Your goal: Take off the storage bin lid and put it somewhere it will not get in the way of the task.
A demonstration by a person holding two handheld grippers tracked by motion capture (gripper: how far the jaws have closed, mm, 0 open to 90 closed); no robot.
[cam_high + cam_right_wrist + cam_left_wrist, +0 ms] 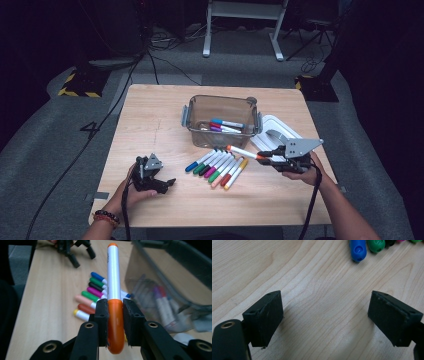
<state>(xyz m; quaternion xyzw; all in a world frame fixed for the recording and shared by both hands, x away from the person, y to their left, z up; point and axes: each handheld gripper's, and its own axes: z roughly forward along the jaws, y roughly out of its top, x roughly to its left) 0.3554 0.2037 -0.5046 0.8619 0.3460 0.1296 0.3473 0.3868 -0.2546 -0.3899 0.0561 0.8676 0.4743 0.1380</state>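
Right gripper point(115, 315), lower center of its view, pinches the orange marker point(114, 285) by its cap, lifted level at right. Left gripper point(152, 176) rests lower left, jaws spread. Beyond, 7 markers point(216, 167) lie before the clear bin point(221, 120).

Lying loose in a row on the one table point(150, 115): eight markers point(216, 167), one each in blue, black, magenta, salmon, red and yellow, plus two in green. Off the row: one orange marker point(243, 152), and three markers in the container point(224, 124) as far as can be told, capped blue, red and purple. One clear container point(186, 116), one white lid point(276, 131), and two grippers: left gripper point(168, 184), right gripper point(265, 155).
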